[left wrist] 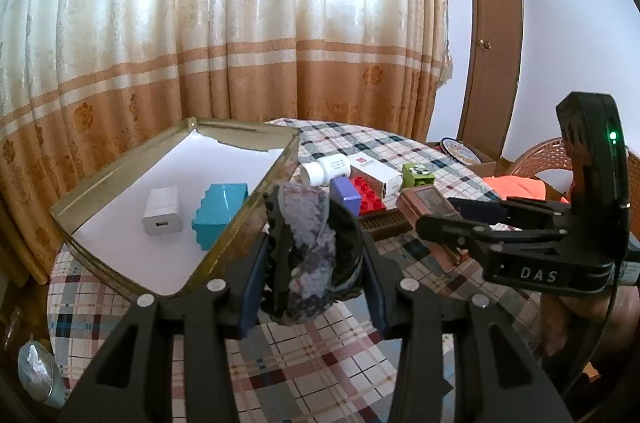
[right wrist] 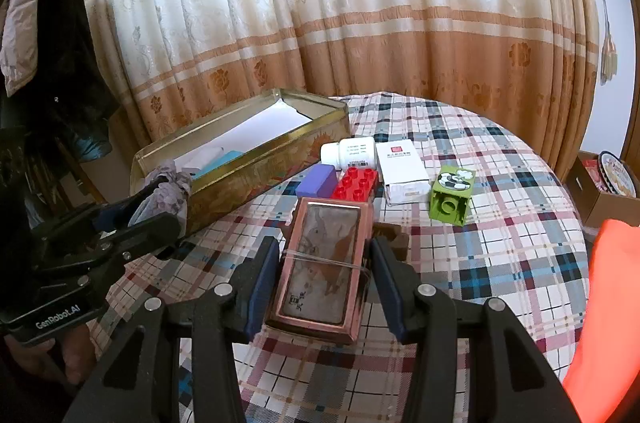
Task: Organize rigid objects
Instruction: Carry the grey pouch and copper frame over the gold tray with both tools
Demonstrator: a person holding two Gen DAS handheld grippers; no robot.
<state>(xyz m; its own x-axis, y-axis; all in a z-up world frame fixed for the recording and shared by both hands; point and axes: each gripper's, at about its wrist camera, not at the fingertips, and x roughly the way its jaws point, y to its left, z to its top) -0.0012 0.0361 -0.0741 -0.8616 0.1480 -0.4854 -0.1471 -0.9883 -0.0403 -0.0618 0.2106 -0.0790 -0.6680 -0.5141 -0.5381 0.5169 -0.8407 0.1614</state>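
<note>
— While our left gripper (left wrist: 316, 243) clamps the grey bundle (left wrist: 310, 243) beside the tin's (left wrist: 256, 197) near wall, which hand is nearer?
— Ours on the left; the tin lies just left of it. Our right gripper (right wrist: 324, 271) squeezes the copper-framed box (right wrist: 324, 263), its long axis along the fingers, well right of the tin.
— What differs between the 2 views?
— Only the left shows the charger (left wrist: 162, 217) and teal block (left wrist: 220, 215) fully inside; only the right shows the tin's decorated outer wall.
</note>
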